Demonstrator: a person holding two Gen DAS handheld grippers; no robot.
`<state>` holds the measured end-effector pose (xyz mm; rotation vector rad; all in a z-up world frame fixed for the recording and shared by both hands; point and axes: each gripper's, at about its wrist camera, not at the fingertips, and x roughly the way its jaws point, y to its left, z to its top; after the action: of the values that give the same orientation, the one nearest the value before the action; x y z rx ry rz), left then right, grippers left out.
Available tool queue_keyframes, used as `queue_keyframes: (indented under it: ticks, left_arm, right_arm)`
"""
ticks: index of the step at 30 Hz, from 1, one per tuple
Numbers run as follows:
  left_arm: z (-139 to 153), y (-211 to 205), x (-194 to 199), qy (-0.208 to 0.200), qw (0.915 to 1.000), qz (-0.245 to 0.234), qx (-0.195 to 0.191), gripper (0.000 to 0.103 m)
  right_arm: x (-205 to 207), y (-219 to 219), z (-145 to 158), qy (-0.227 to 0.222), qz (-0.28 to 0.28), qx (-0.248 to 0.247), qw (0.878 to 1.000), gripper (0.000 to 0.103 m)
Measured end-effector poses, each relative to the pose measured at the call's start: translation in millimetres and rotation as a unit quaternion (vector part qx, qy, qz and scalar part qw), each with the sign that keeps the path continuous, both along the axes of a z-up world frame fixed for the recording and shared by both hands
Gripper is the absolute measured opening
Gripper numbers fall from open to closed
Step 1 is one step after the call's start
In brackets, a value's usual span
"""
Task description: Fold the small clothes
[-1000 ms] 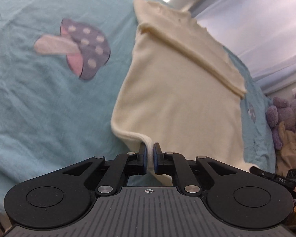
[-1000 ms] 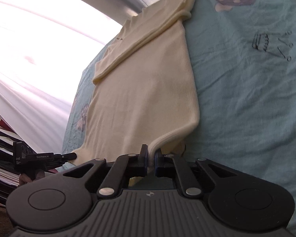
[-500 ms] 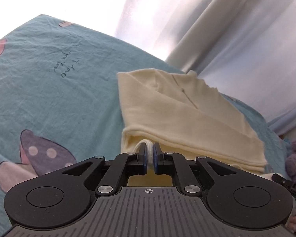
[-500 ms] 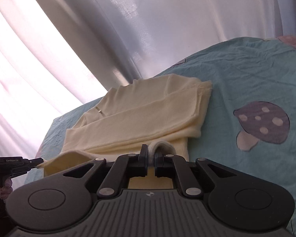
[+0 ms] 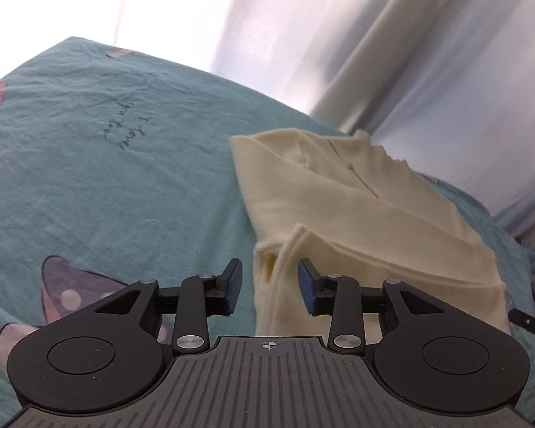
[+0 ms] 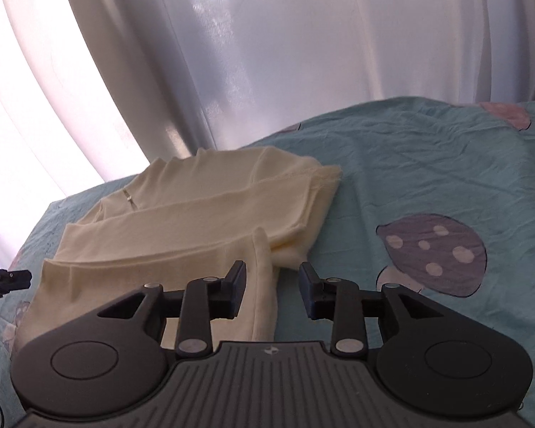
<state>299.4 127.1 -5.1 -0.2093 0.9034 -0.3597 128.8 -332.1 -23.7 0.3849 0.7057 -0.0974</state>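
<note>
Both grippers have released since 0.5 s ago: left gripper (image 5: 269,283) and right gripper (image 6: 273,287) now stand spread, each straddling a folded corner of the cream garment (image 5: 367,214). Garment lies doubled over near the teal bedsheet's (image 5: 107,178) far edge by the curtain (image 6: 267,53); bare sheet lies on both outer sides.

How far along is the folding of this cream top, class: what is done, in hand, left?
Done: the top lies folded over itself on the sheet. In hand: nothing; the left gripper and right gripper are open around its near edge. Left: possibly another fold or tidying the hem; no other clothes show.
</note>
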Motion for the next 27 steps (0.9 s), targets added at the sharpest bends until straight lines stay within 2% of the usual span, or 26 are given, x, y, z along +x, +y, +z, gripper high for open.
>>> queue_keyframes:
  ticks: [2,6,7,8,11,12,13,15,18,22,27]
  left_arm:
    - [-5.9,-12.3,4.4,0.008,0.9999,-0.014,0.006,0.039]
    - [-8.4,-30.0,7.1,0.011,0.9991,-0.042,-0.001,0.038]
    - [-9.6,-33.4,8.1,0.014,0.9989,-0.046,0.004,0.034]
    - [-11.7,-37.3,9.1,0.018,0.9986,-0.049,0.013,0.021]
    - [-13.3,-42.9,10.4,0.021,0.998,-0.052,0.027,0.014]
    - [-12.5,-44.0,9.8,0.018,0.9979,-0.053,0.032,0.013]
    - [-12.1,-45.0,8.6,0.016,0.9977,-0.054,0.037,0.012]
    - [-10.3,-48.4,5.4,0.008,0.9969,-0.061,0.049,0.011]
    - [-10.4,-53.9,4.6,-0.002,0.9956,-0.071,0.061,0.012]
    - [-19.6,-54.8,12.9,0.015,0.9961,-0.072,0.049,0.015]
    - [-10.9,-58.7,6.7,0.005,0.9951,-0.084,0.053,0.01]
  right_arm:
    - [7.1,4.0,-5.8,0.016,0.014,-0.007,1.0,0.031]
    - [18.6,11.3,-9.2,0.016,0.033,-0.013,0.999,0.031]
    - [21.9,12.3,-10.2,0.017,0.036,-0.015,0.999,0.031]
    - [24.4,12.8,-11.2,0.018,0.039,-0.018,0.999,0.031]
    - [29.7,16.4,-13.2,0.021,0.051,-0.026,0.998,0.026]
    - [29.5,19.0,-12.3,0.018,0.057,-0.032,0.998,0.018]
    - [28.8,21.4,-11.5,0.016,0.065,-0.04,0.997,0.01]
    - [26.7,26.1,-9.2,0.014,0.072,-0.059,0.996,0.007]
    - [25.7,27.5,-6.3,0.01,0.08,-0.061,0.995,0.007]
    - [33.4,26.5,-11.4,0.026,0.073,-0.063,0.995,0.008]
    - [35.0,30.7,-12.3,0.025,0.077,-0.069,0.994,0.006]
